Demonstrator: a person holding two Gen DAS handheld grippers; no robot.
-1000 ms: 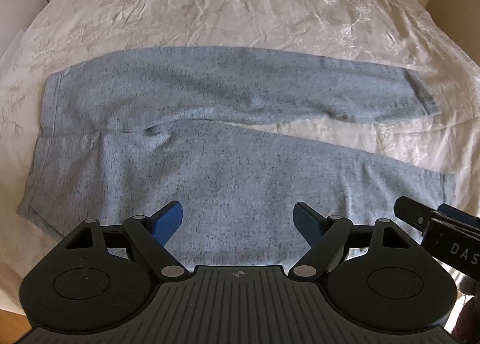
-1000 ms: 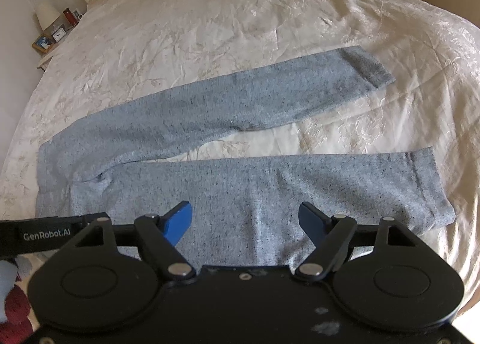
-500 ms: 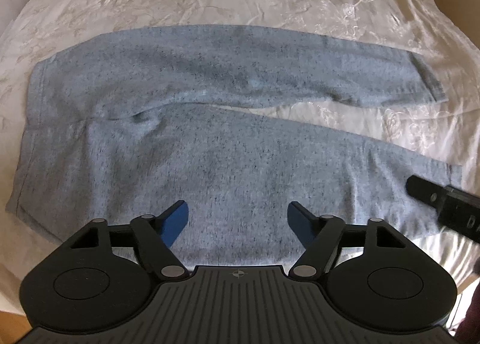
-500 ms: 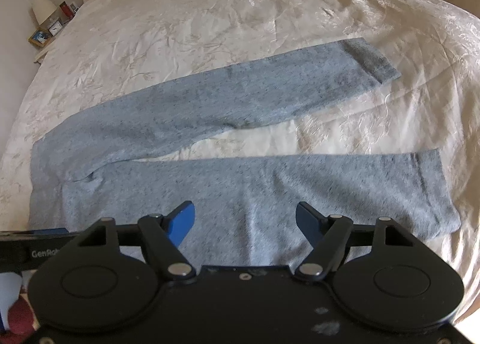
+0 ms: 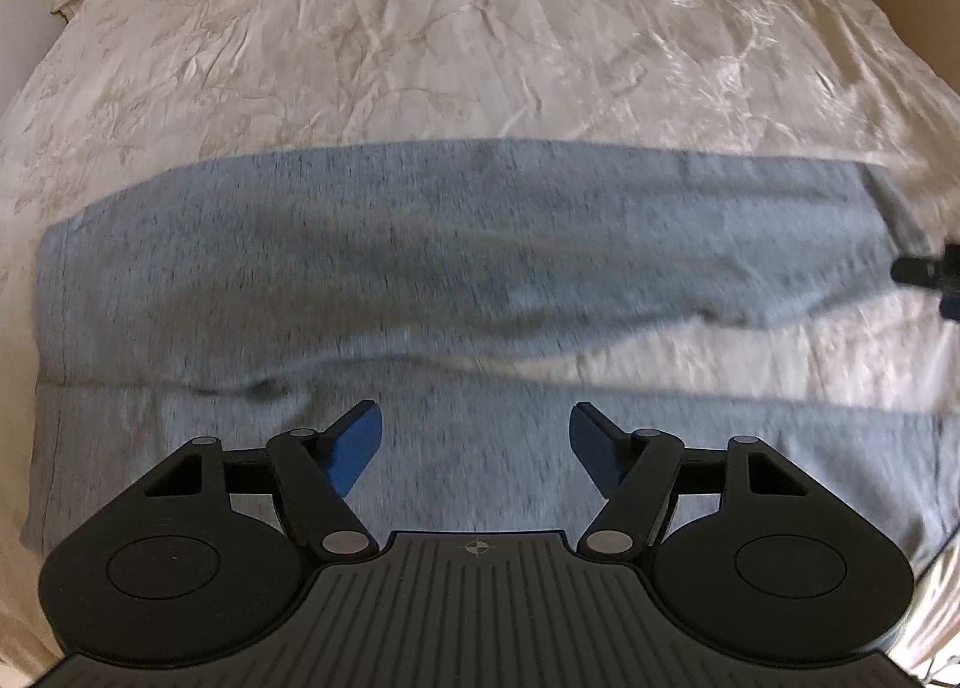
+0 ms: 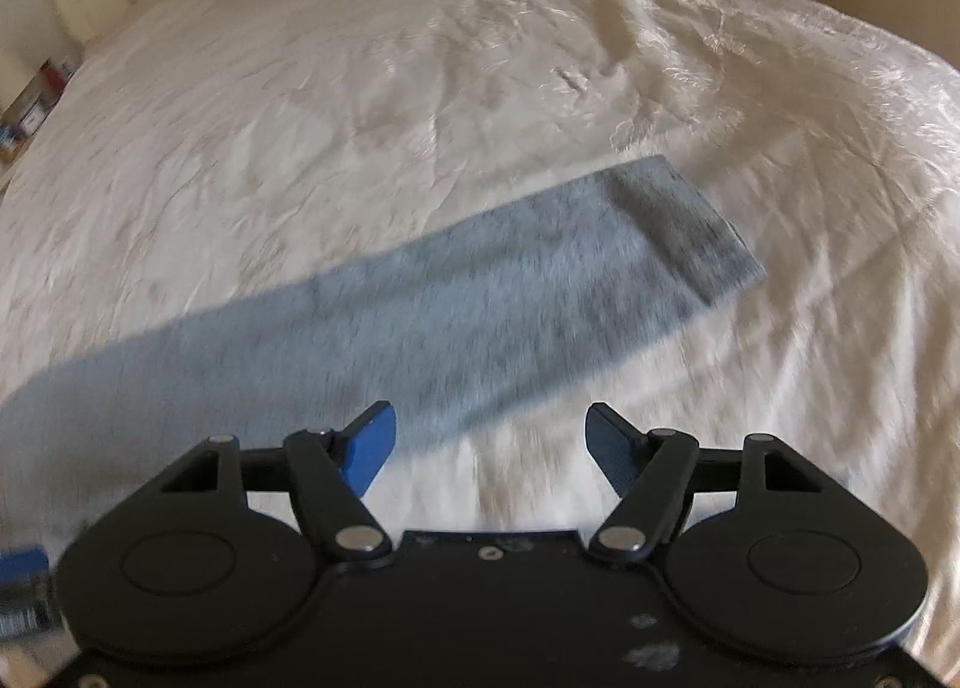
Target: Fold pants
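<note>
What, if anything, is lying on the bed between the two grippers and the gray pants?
Nothing visible is. The left gripper is open above the gray pants, with only fabric showing between its fingers. The right gripper is open over the white bedspread beside the far leg, with nothing on the cover around it.

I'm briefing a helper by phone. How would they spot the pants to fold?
Find the big bed with the cream, shiny, wrinkled bedspread. The pants lie flat across it, legs spread slightly apart. They are the only garment there, speckled grey-blue against the pale cover.
</note>
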